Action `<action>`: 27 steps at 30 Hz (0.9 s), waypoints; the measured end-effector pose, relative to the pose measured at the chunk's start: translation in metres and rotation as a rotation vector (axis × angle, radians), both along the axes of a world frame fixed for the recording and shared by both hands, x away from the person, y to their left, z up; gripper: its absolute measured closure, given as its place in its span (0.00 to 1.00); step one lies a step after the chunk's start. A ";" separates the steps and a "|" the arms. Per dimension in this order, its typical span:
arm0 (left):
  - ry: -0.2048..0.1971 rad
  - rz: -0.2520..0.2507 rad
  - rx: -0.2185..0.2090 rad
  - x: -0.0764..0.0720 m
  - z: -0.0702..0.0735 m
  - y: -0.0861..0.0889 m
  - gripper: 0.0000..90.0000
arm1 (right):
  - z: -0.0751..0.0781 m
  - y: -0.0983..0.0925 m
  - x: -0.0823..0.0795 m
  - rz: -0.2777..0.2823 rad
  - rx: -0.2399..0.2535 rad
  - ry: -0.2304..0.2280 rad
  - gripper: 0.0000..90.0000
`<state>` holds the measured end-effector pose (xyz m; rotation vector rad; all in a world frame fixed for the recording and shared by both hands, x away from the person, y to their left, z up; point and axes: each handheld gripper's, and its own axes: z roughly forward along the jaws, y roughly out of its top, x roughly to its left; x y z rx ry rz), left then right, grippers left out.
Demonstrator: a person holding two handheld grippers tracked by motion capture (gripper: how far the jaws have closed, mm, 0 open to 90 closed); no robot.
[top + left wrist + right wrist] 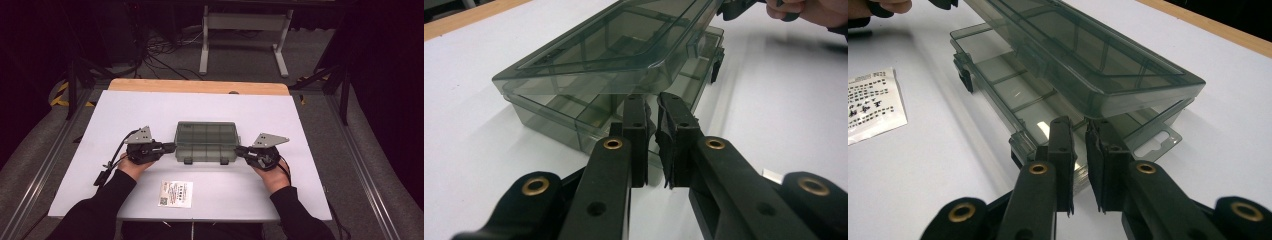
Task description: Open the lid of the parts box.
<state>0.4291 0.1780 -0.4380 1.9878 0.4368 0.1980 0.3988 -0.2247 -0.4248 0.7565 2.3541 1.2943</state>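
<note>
The print on the card (175,193) is too small to read, and the right gripper view's left edge cuts the card off. In both gripper views the raised lid (614,45) hides each tool's tips, so any grip there cannot be told.

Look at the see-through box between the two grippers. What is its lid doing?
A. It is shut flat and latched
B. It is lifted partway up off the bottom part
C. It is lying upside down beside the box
B, because in both gripper views the lid of the box slants up, with a gap above the tray and its dividers.
</note>
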 end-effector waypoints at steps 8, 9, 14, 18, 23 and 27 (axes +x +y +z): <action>-0.001 0.003 -0.004 0.000 0.000 0.001 0.91 | -0.001 0.005 0.001 -0.051 -0.046 -0.014 0.52; -0.001 0.002 -0.004 0.001 0.000 0.001 0.91 | -0.001 0.005 0.001 -0.051 -0.046 -0.014 0.52; 0.004 0.000 -0.007 0.000 0.000 0.000 0.88 | 0.001 0.007 0.006 -0.085 -0.066 -0.027 0.47; 0.014 -0.009 -0.003 0.000 -0.001 -0.002 0.85 | 0.003 0.009 0.011 -0.098 -0.073 -0.032 0.46; -0.005 -0.014 0.045 -0.005 -0.001 -0.008 0.73 | 0.009 0.010 0.015 -0.107 -0.068 -0.050 0.47; -0.015 -0.052 0.073 -0.010 -0.001 -0.016 0.68 | 0.013 0.012 0.016 -0.111 -0.067 -0.054 0.47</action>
